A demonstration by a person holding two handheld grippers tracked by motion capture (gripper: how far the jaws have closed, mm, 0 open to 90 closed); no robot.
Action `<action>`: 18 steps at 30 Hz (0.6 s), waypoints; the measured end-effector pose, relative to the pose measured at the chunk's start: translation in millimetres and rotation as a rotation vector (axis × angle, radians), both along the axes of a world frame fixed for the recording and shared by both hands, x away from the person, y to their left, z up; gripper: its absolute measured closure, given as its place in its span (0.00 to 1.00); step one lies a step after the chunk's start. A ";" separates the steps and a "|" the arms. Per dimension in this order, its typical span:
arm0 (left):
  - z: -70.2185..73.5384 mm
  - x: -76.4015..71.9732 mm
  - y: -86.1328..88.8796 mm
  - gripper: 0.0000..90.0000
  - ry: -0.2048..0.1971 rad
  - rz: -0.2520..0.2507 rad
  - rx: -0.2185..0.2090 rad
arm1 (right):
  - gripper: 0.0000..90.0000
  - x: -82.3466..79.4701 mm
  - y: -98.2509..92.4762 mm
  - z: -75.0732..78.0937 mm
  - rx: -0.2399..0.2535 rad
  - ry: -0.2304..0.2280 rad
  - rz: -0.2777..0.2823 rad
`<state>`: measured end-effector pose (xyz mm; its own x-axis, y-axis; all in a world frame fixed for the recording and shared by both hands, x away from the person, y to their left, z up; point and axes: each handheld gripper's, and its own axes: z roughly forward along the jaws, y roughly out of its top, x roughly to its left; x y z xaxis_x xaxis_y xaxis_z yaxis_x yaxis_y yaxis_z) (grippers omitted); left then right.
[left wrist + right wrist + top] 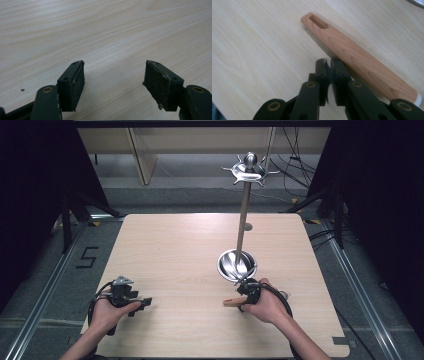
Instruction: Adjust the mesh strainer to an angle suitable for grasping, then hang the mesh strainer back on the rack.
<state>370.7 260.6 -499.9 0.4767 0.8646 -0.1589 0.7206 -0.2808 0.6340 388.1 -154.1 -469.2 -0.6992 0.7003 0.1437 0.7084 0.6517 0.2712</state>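
A tall metal stand (243, 220) rises right of centre in the high view, its spoked top (249, 170) high in the upper right and its shiny round base (236, 265) on the worktop (190, 250). Just below the base, at lower right, lies a wooden handle (359, 57), slotted near its free end and touching the worktop. The right gripper (248, 292) sits beside it, fingers (321, 72) pressed together on nothing, the handle alongside. At lower left the left gripper (131, 299) hangs over bare wood, fingers (72, 82) wide apart. The worktop is pale, grained wood. Around it are grey floor, black drapes, cables (295, 167) and a floor mark "5" (87, 256).
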 end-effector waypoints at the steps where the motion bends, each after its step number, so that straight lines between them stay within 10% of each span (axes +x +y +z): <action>1: -0.6 0.4 -1.1 0.35 -0.001 0.006 -0.006 | 0.88 -2.1 -0.6 2.5 -0.004 -0.001 0.010; 18: -0.3 -2.6 3.1 0.35 0.003 0.003 -0.005 | 0.59 2.3 -38.7 33.7 -0.070 -0.154 0.161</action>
